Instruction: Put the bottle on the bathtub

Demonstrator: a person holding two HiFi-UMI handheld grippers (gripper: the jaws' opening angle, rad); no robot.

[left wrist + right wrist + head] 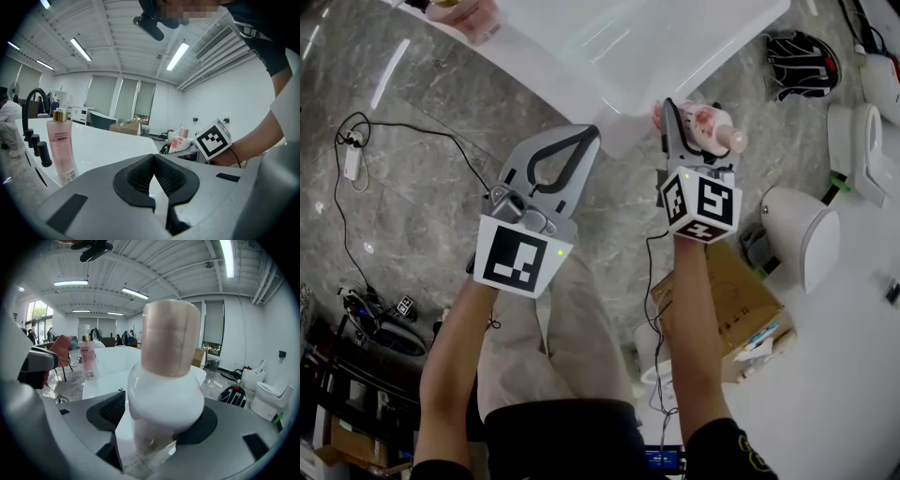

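My right gripper (pixel 689 117) is shut on a white-and-pink bottle (pixel 712 127) with a tan cap, held just off the near corner of the white bathtub (pixel 675 37). In the right gripper view the bottle (pixel 166 394) stands upright between the two jaws and fills the middle of the frame, with the bathtub (pixel 112 366) behind it. My left gripper (pixel 589 136) is shut with nothing in it, its tips close to the tub's corner. In the left gripper view, the left gripper (pixel 153 158) has its pads touching.
A tall pink bottle (pixel 61 145) with a gold cap stands on the tub rim beside a black faucet (pixel 33 105). On the marble floor lie cables (pixel 356 141); a toilet (pixel 802 234), a cardboard box (pixel 736 300) and a black bag (pixel 802 61) sit at the right.
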